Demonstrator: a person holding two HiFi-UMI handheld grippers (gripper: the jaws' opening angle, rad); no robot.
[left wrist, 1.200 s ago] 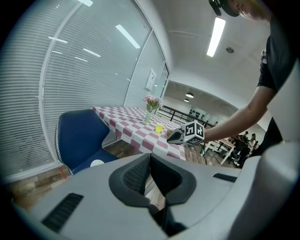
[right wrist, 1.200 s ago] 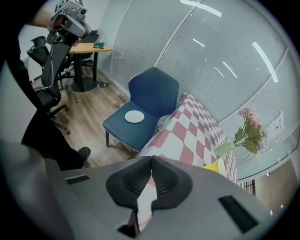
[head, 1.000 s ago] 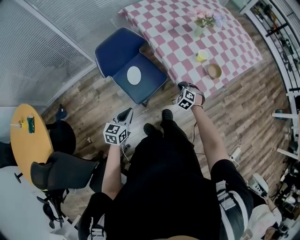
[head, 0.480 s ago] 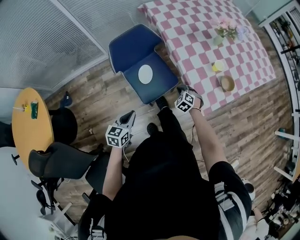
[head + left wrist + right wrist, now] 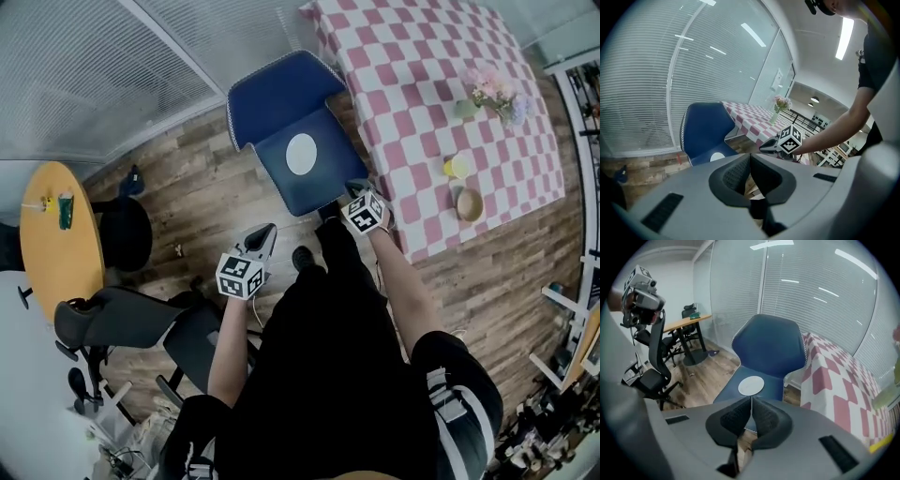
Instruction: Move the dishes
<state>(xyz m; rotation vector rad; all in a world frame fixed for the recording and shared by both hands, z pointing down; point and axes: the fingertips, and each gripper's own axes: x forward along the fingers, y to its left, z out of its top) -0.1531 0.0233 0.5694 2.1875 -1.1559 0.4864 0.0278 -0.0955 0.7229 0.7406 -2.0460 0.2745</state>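
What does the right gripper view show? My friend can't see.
A round white plate lies on a blue chair, beyond the right gripper, whose empty jaws have just begun opening. A pink checked tablecloth hangs at right.

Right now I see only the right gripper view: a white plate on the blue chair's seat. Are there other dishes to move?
Observer: Yes. In the head view a yellow cup and a tan bowl sit close together on the checked table.
Operator: Anything else up there?
Observer: A vase of flowers stands beyond the cup.
Operator: And the left gripper?
Observer: The left gripper is over the wooden floor, left of the blue chair, with its jaws together on nothing.
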